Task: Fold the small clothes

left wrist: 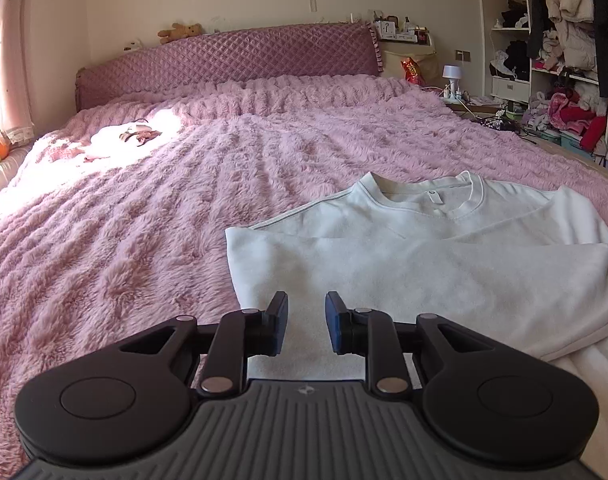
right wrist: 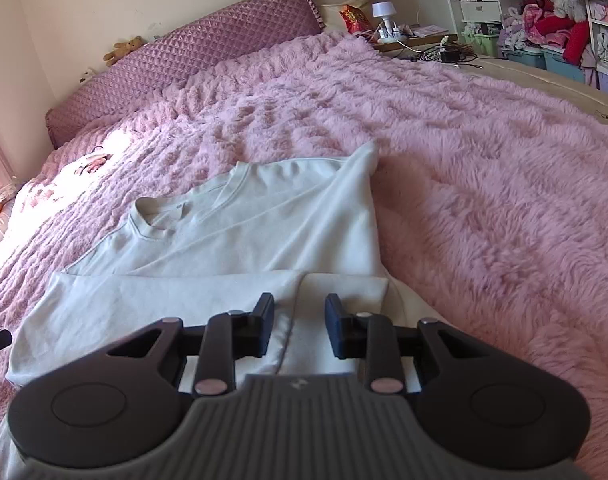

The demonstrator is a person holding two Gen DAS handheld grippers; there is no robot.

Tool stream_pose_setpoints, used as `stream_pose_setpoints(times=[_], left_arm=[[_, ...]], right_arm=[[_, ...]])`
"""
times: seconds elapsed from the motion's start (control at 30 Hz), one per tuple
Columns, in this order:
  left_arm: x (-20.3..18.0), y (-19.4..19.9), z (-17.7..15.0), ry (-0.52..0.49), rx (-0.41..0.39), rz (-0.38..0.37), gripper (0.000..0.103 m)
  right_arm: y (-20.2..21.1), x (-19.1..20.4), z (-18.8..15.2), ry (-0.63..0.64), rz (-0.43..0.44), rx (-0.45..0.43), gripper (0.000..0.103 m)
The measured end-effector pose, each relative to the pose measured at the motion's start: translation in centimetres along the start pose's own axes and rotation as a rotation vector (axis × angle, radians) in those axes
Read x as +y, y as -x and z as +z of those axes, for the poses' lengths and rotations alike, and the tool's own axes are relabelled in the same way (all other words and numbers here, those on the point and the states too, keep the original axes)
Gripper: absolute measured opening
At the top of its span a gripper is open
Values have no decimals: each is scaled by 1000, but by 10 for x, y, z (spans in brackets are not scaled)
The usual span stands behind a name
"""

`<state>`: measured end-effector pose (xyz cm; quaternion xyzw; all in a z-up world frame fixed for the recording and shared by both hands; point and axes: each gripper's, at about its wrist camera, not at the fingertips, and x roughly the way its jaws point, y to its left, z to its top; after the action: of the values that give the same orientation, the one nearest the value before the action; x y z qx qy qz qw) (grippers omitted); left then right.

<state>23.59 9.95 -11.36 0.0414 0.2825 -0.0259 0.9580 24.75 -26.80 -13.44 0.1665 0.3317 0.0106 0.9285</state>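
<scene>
A white sweatshirt (left wrist: 424, 248) lies flat on a bed covered by a fluffy pink blanket (left wrist: 143, 220), collar pointing away toward the quilted purple headboard (left wrist: 231, 56). Its lower part is folded up over the body, forming a straight edge across the garment. In the left wrist view, the left hand-held gripper (left wrist: 306, 326) sits at 6 o'clock, its two dark fingers apart with only bare white fabric showing in the gap; nothing is clamped between them. The sweatshirt fills the area from 3 to 5 o'clock of this view, with the collar (left wrist: 436, 200) near 2 o'clock. In the right wrist view, the right hand-held gripper (right wrist: 299, 328) also sits at 6 o'clock, fingers apart and gripping nothing, hovering over the folded edge and a seam of the cloth (right wrist: 263, 232). There the garment spreads from the centre toward 9 o'clock, and the tip of the other gripper shows at the far left edge. A brown teddy bear (left wrist: 180, 32) rests on top of the headboard at 11 o'clock. A small white lamp (right wrist: 384, 14) stands on a bedside surface at 1 o'clock, and open shelves (left wrist: 560, 80) crammed with clothes rise at 2 o'clock.
</scene>
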Motion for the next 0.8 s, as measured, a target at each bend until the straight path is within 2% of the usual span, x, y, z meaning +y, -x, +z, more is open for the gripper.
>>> stream_pose_setpoints(times=[0.07,0.13,0.2,0.33,0.4,0.47,0.57,0.7,0.8], left_arm=[[5,-18,-3,48,61,5,27],[13,-31,-12,109,105,-9,27],[19,-36,-19,139,111,-21,28],[16,-31,-19,129,102,-14,27],[16,-21,-14,143,83,-31,27],[16,-10,-10,158,68,-47,28],[13,13,-1,173,40,-83,31],[7,43,0,188,17,-138,40],[2,51,-5,210,27,-167,42]], right_arm=[[-7,-8,-2,-18,-23,25,21],[-10,-15,-6,-19,-41,34,14],[-11,-21,-9,-24,-42,37,12],[-13,-27,-11,-26,-33,42,11],[-10,-25,-9,-36,-38,42,13],[-3,-23,-6,-50,-24,23,20],[10,-17,0,-44,17,-50,29],[2,-6,24,19,64,-143,30],[-23,-2,43,24,91,-139,30]])
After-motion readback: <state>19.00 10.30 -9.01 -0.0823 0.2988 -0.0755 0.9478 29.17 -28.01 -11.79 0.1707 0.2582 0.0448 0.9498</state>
